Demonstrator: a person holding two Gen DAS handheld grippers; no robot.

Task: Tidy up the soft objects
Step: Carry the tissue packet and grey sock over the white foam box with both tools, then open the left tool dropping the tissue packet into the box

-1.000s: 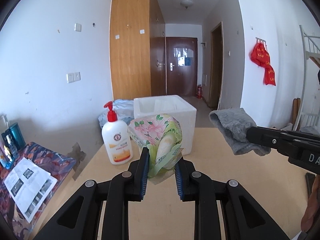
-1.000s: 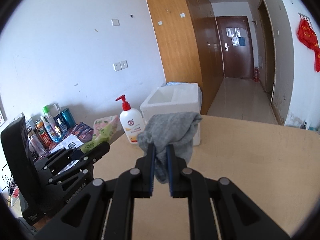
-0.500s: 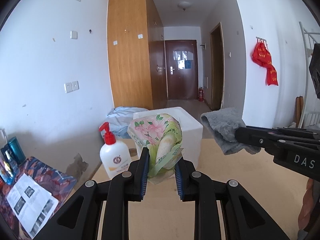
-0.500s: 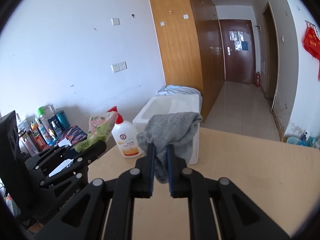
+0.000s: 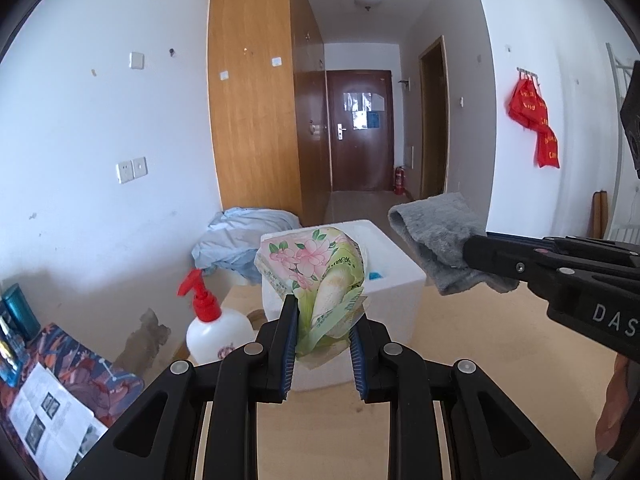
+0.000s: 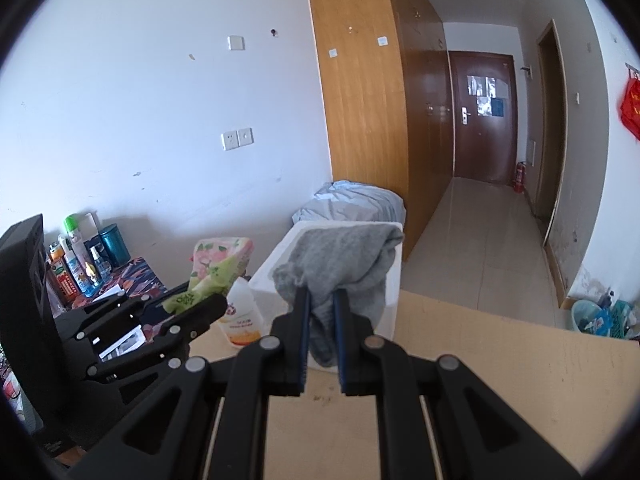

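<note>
Pinching a floral tissue pack (image 5: 316,276), the left gripper (image 5: 322,344) holds it up in front of the white foam box (image 5: 394,280). The right gripper (image 6: 320,336) is clamped on a grey cloth (image 6: 344,264), also lifted by the box. A pump lotion bottle (image 5: 216,328) stands on the wooden table (image 5: 480,360) just left of the box.

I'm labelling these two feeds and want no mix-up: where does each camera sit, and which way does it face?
Left wrist: rides the left tool, facing the white foam box and hallway door; its fingers clamp a floral tissue pack; the right tool enters from the right.
Right wrist: rides the right tool, facing the same box; its fingers pinch a grey cloth; the left tool shows at left.
Shared: box, pump bottle, wooden table, pack, cloth.
</note>
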